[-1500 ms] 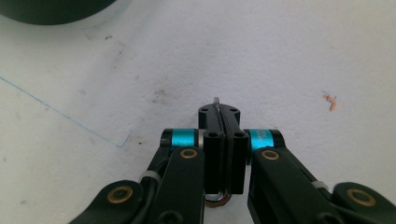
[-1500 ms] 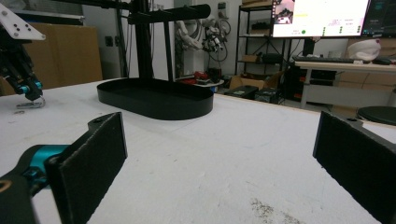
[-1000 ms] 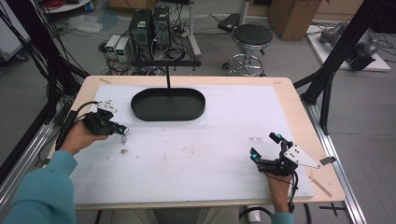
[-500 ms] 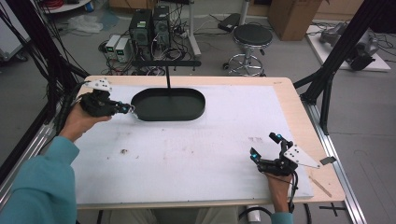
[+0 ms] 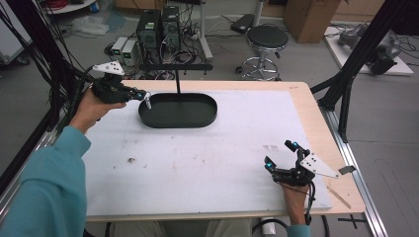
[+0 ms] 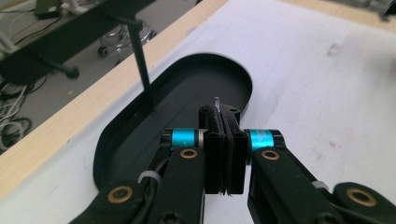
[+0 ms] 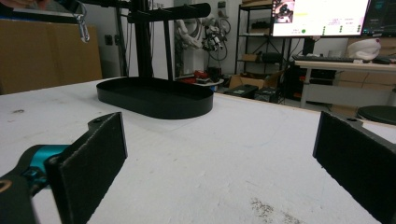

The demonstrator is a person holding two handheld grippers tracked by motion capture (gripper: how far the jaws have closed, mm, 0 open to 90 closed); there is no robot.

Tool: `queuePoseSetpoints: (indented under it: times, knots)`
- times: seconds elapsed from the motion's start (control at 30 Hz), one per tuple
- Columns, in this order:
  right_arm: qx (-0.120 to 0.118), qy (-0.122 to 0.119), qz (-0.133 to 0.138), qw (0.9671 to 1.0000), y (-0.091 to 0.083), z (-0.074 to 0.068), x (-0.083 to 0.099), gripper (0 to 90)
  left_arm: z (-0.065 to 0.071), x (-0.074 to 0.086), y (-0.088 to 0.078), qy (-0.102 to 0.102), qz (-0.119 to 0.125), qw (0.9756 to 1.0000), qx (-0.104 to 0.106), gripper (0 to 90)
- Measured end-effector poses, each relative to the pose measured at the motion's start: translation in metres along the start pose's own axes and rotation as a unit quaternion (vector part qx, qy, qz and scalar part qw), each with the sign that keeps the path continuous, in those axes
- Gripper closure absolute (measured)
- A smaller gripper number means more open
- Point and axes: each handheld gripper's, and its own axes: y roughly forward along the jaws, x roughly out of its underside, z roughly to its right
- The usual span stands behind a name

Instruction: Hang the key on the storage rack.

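Observation:
A black oval tray lies at the table's far middle, and a thin post with a crossbar rises from it. My left gripper hovers at the tray's left end, shut on a small silvery metal piece that hangs from its tips. In the left gripper view the closed jaws pinch the thin piece above the tray. My right gripper rests open near the front right. Its view shows wide-apart pads, the tray and the hanging piece.
A small dark speck lies on the white mat at the left. The table's wooden edge runs along the right, with black frame struts beyond. A stool and computers stand on the floor behind.
My left gripper has moved from the left middle of the table up and forward to the tray's left end, carrying the small metal piece. The right gripper has stayed still.

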Motion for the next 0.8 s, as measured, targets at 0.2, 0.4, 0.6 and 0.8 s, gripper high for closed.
queuePoseSetpoints:
  times: [0.2,0.4,0.6,0.8]
  knots:
    - [0.000,-0.005,0.002,1.0000,0.000,0.000,0.000,2.2,-0.009,-0.014,0.006,-0.002,0.000,1.0000,-0.002,88.4]
    - [0.000,-0.005,0.002,1.0000,0.001,0.000,0.000,2.2,-0.016,-0.029,0.011,0.002,0.004,1.0000,-0.007,88.4]
    - [0.000,-0.004,0.002,1.0000,0.001,0.000,0.000,2.2,-0.020,-0.045,0.017,0.005,0.005,0.9999,-0.015,88.4]
    - [0.000,-0.004,0.002,1.0000,0.001,0.000,0.000,2.2,-0.022,-0.056,0.026,0.004,0.008,0.9998,-0.017,88.4]
